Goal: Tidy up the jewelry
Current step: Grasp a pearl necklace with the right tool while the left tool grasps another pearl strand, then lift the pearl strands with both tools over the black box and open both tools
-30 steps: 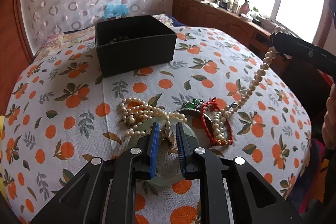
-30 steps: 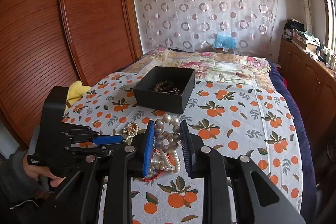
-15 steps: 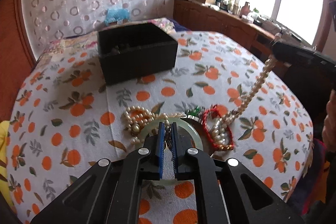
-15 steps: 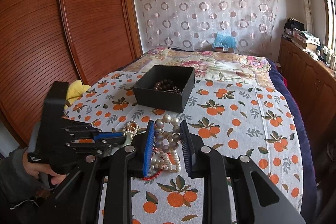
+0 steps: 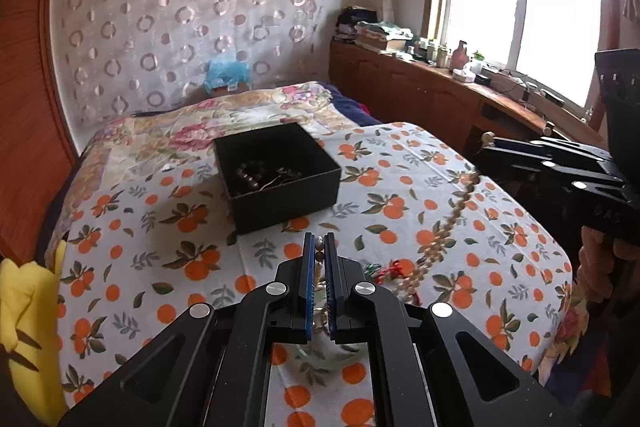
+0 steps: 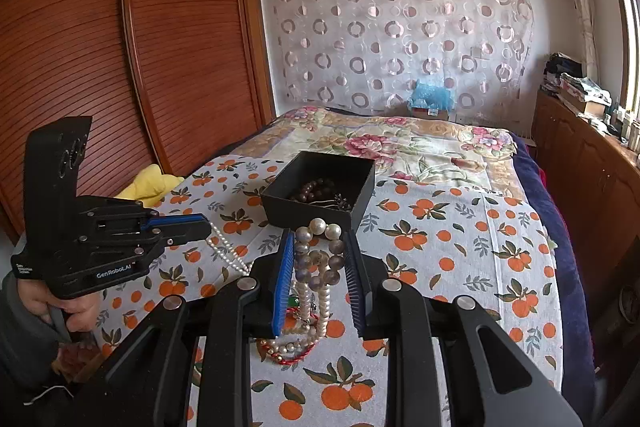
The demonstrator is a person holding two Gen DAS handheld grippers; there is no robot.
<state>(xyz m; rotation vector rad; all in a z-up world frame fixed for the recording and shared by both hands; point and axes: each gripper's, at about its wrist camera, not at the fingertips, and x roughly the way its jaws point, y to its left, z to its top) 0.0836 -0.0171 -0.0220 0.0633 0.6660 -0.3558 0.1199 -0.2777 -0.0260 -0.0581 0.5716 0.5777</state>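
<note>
**Two grippers, two strands, one box to fill**

The left gripper [image 5: 319, 247], its jaws just drawn together, is clenched on a thin pearl strand [image 6: 228, 251] that trails down from its tips to the orange-print cloth [image 5: 140, 227]. The right gripper [image 6: 318, 259] grasps a necklace of large beads [image 6: 320, 247] bunched between its pads, with the tail hanging to a heap of pearls and a red bracelet [image 6: 288, 357] directly beneath it. The black box [image 5: 276, 175], already holding dark beads, sits just ahead of both sets of tips. Done well, the step likely means raising each strand until its tail clears the heap, since tangled loops could drag neighbours along. Then carry it forward over the box rim and release it well inside the walls.
</note>
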